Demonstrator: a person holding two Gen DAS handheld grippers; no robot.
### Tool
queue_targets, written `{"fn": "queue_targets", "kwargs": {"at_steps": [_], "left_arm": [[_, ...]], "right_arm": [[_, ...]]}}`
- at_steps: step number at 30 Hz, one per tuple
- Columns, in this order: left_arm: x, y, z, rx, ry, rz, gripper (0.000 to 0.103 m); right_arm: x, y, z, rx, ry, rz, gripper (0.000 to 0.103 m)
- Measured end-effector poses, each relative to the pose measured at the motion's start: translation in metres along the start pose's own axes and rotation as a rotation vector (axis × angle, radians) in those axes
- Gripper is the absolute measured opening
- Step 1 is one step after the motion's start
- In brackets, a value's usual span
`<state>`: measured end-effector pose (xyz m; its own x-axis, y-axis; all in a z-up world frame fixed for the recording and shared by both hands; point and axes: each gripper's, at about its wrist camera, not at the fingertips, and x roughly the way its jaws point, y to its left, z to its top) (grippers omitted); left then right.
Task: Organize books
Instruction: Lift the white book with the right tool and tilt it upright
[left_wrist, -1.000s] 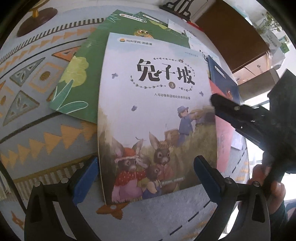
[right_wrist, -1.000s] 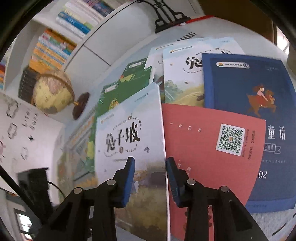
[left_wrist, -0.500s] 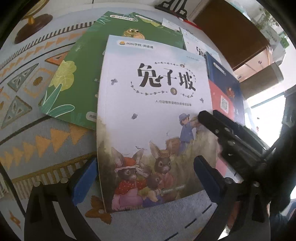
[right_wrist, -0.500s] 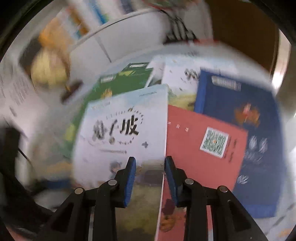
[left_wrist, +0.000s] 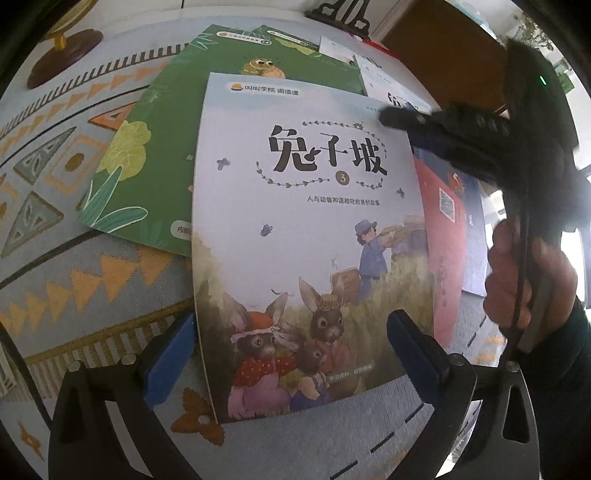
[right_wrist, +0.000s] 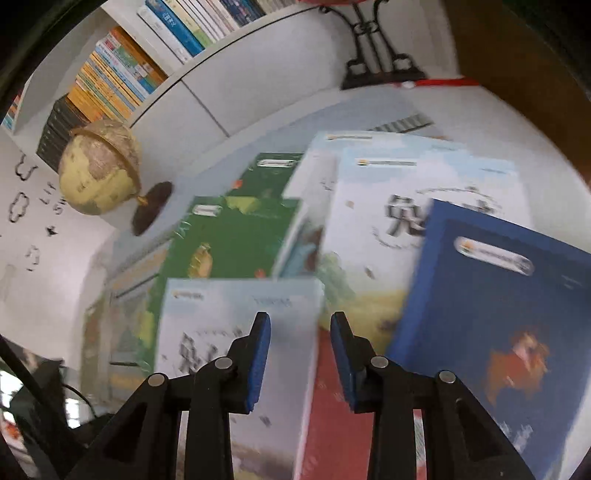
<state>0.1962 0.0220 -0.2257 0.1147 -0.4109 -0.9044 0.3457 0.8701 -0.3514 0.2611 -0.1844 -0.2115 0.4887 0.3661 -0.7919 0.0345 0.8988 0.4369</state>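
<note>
Step in hand, by my read: gathering the scattered books into one pile, with the top pale rabbit book as the current target. It lay face up on the spread, over the green book and the red book, with a blue book further right and another pale book behind.

Left hand-held gripper was released, jaws spread wide: one finger left of the rabbit book's lower edge, the other over its lower right area. No squeeze visible.

Right hand-held gripper was part open and had just been opening a little further. Between its jaws showed the rabbit book's right edge and the red cover beneath; pads not pressing on either, so nothing grasped. The view was motion-blurred. In the left wrist view its dark finger reached across the book's upper right corner, with a person's hand behind it.

Next move likely calls for getting a jaw under the thin cover edge to lift it, or nudging the book square against its neighbours. Thin covers are slippery, so the layers below may shift.

Surface: a patterned cloth with triangles and dashed lines over the counter. Room: a globe on a dark stand at the far left, a black ornate bracket at the back, shelves of upright books on the wall, a brown wooden panel at the right.
</note>
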Motion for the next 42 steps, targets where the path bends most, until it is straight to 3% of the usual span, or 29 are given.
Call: {"fn": "queue_targets", "kwargs": {"at_steps": [4, 7, 10, 13, 15, 17, 25, 29, 34, 37, 40, 42], "left_arm": [[0.004, -0.008, 0.003, 0.006, -0.018, 0.012, 0.100], [0.007, -0.009, 0.007, -0.009, -0.027, 0.012, 0.100], [0.008, -0.008, 0.008, -0.032, -0.043, -0.015, 0.101], [0.006, -0.002, 0.005, -0.074, -0.077, -0.054, 0.102], [0.005, 0.000, 0.004, -0.091, -0.099, -0.075, 0.102], [0.004, 0.001, 0.003, -0.091, -0.115, -0.093, 0.102], [0.007, 0.003, 0.006, -0.055, -0.121, -0.081, 0.102], [0.004, 0.002, -0.001, -0.034, -0.115, -0.060, 0.102], [0.003, -0.001, -0.005, 0.020, -0.069, -0.031, 0.102], [-0.001, 0.007, -0.011, 0.027, -0.019, -0.063, 0.102], [-0.012, 0.031, -0.024, -0.048, -0.014, -0.200, 0.101], [-0.015, 0.042, -0.028, -0.065, -0.004, -0.249, 0.099]], "right_arm": [[0.008, 0.013, 0.007, -0.037, 0.006, 0.049, 0.037], [-0.008, 0.026, 0.004, -0.064, -0.035, 0.110, 0.037], [-0.020, 0.030, -0.006, -0.075, -0.017, 0.163, 0.037], [-0.020, 0.008, -0.021, 0.060, 0.022, 0.284, 0.037], [-0.015, -0.018, -0.035, 0.215, 0.047, 0.390, 0.037], [-0.012, -0.037, -0.051, 0.319, 0.060, 0.439, 0.037], [-0.027, -0.023, -0.103, 0.270, 0.089, 0.357, 0.037], [-0.037, -0.007, -0.127, 0.173, 0.132, 0.301, 0.040], [-0.042, 0.008, -0.146, 0.168, 0.060, 0.341, 0.037], [-0.052, 0.023, -0.146, 0.158, 0.010, 0.371, 0.034], [-0.056, 0.052, -0.153, 0.083, -0.010, 0.304, 0.034], [-0.057, 0.067, -0.163, 0.071, -0.033, 0.264, 0.034]]}}
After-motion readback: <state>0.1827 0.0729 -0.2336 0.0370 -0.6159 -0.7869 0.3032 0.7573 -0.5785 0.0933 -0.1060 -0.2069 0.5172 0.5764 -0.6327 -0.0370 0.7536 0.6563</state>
